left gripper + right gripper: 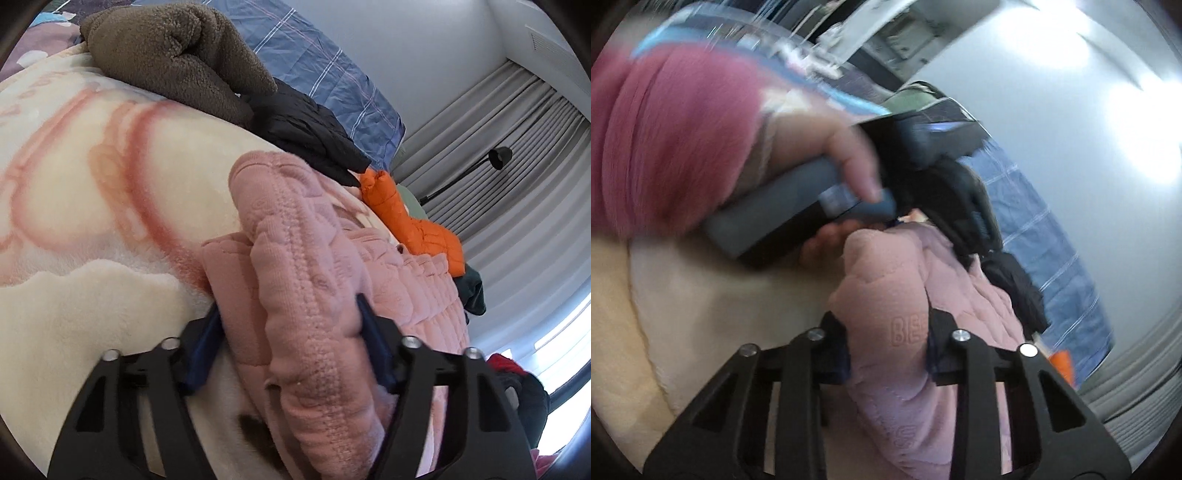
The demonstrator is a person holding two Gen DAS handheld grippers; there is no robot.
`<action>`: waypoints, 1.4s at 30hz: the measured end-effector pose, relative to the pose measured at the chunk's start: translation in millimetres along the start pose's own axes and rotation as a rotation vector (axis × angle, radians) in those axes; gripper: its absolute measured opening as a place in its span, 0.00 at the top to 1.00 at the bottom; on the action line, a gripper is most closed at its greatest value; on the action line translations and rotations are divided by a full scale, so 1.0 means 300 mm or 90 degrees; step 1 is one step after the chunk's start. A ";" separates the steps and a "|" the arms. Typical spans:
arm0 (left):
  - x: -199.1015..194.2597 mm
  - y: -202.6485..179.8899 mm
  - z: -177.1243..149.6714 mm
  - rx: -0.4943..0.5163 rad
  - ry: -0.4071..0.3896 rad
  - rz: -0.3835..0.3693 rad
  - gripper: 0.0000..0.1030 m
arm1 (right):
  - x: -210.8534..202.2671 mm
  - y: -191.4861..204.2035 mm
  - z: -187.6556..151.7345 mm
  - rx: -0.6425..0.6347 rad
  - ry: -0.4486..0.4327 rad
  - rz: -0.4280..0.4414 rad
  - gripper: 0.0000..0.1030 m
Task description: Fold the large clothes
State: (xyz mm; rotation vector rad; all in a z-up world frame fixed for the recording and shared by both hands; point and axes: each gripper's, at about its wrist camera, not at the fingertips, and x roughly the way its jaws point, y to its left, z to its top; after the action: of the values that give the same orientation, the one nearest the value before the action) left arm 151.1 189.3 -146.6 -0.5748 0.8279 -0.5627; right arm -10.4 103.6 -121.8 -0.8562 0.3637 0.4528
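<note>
— What carried the clothes?
— A bed under a cream fleece blanket (92, 206) printed with red rings.
— What lay on it?
— A pink quilted garment (314, 295) nearest, a brown fleece heap (173, 55) farther off, a black garment (310, 125) beside that, an orange puffer jacket (410, 218) toward the edge, and a blue plaid sheet (332, 70) behind.
</note>
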 end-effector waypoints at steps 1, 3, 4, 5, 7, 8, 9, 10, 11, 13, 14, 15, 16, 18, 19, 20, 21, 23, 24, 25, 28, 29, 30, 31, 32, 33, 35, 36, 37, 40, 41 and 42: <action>-0.003 -0.002 0.005 -0.012 -0.001 -0.002 0.48 | -0.009 -0.033 0.003 0.034 -0.003 0.012 0.73; -0.019 -0.013 0.027 -0.046 -0.009 -0.004 0.56 | -0.027 -0.108 0.001 0.113 -0.010 0.049 0.74; -0.024 -0.024 0.036 -0.051 -0.012 -0.004 0.59 | -0.034 -0.125 0.001 0.135 -0.014 0.058 0.74; -0.037 -0.052 0.049 -0.048 -0.016 0.000 0.60 | -0.046 -0.154 -0.001 0.163 -0.020 0.068 0.74; -0.058 -0.118 0.071 -0.020 -0.024 0.015 0.62 | -0.068 -0.208 -0.002 0.197 -0.036 0.073 0.74; -0.071 -0.165 0.084 0.001 -0.030 0.023 0.62 | -0.085 -0.227 -0.004 0.211 -0.044 0.073 0.74; -0.082 -0.203 0.091 0.018 -0.033 0.029 0.63 | -0.107 -0.257 -0.008 0.235 -0.055 0.075 0.74; -0.092 -0.247 0.104 0.035 -0.036 0.036 0.63 | -0.130 -0.292 -0.013 0.261 -0.066 0.077 0.74; -0.098 -0.284 0.116 0.047 -0.037 0.042 0.64 | -0.149 -0.321 -0.028 0.282 -0.075 0.078 0.74; -0.105 -0.370 0.141 0.072 -0.040 0.052 0.64 | -0.214 -0.398 -0.057 0.345 -0.101 0.082 0.74; -0.106 -0.434 0.154 0.091 -0.042 0.057 0.65 | -0.243 -0.436 -0.077 0.374 -0.113 0.084 0.74; -0.103 -0.474 0.164 0.104 -0.044 0.060 0.65 | -0.258 -0.476 -0.088 0.398 -0.123 0.085 0.74; -0.098 -0.521 0.171 0.119 -0.045 0.064 0.65 | -0.281 -0.516 -0.111 0.426 -0.135 0.084 0.74; -0.068 -0.637 0.184 0.158 -0.044 0.075 0.65 | -0.320 -0.581 -0.152 0.470 -0.152 0.078 0.74; -0.057 -0.667 0.187 0.168 -0.043 0.076 0.65 | -0.339 -0.612 -0.178 0.495 -0.159 0.076 0.74; -0.028 -0.738 0.192 0.189 -0.039 0.079 0.65 | -0.367 -0.662 -0.225 0.534 -0.169 0.073 0.74; -0.008 -0.779 0.194 0.201 -0.036 0.080 0.65 | -0.383 -0.698 -0.259 0.560 -0.175 0.072 0.74; 0.063 -0.900 0.185 0.243 -0.023 0.085 0.66 | -0.421 -0.770 -0.347 0.621 -0.184 0.070 0.74; 0.090 -0.942 0.175 0.264 -0.018 0.089 0.66 | -0.442 -0.805 -0.402 0.653 -0.188 0.067 0.75; 0.134 -1.006 0.165 0.294 -0.012 0.097 0.66 | -0.456 -0.828 -0.440 0.673 -0.190 0.063 0.75; 0.274 -1.174 0.114 0.375 0.021 0.106 0.66 | -0.516 -0.891 -0.609 0.756 -0.192 0.039 0.75; 0.322 -1.215 0.093 0.398 0.032 0.107 0.66 | -0.529 -0.901 -0.654 0.776 -0.192 0.033 0.75; 0.362 -1.244 0.077 0.416 0.041 0.108 0.66 | -0.540 -0.908 -0.699 0.798 -0.190 0.027 0.75; 0.422 -1.288 0.048 0.443 0.055 0.112 0.66 | -0.555 -0.918 -0.767 0.830 -0.185 0.019 0.75; 0.478 -1.324 0.018 0.468 0.068 0.116 0.65 | -0.563 -0.921 -0.818 0.856 -0.179 0.012 0.75; 0.519 -1.344 -0.011 0.486 0.078 0.118 0.65 | -0.567 -0.922 -0.870 0.883 -0.171 0.009 0.75; 0.629 -1.386 -0.082 0.526 0.110 0.129 0.65 | -0.565 -0.913 -0.958 0.933 -0.151 0.007 0.75; 0.666 -1.398 -0.107 0.534 0.122 0.131 0.65 | -0.561 -0.908 -1.007 0.960 -0.136 0.009 0.75; 0.707 -1.400 -0.134 0.538 0.138 0.128 0.66 | -0.553 -0.901 -1.051 0.984 -0.118 0.011 0.75; 0.795 -1.382 -0.172 0.523 0.173 0.115 0.67 | -0.518 -0.870 -1.133 1.028 -0.080 0.025 0.75; 0.820 -1.369 -0.186 0.520 0.183 0.114 0.67 | -0.505 -0.856 -1.163 1.042 -0.069 0.036 0.75; 0.838 -1.364 -0.198 0.521 0.188 0.115 0.67 | -0.494 -0.844 -1.185 1.055 -0.065 0.047 0.75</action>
State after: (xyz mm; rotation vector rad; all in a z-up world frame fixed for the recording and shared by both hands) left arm 147.0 -281.9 -36.1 0.3354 0.8297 -0.7651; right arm -49.1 -355.3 -104.6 0.7884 0.5208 0.1348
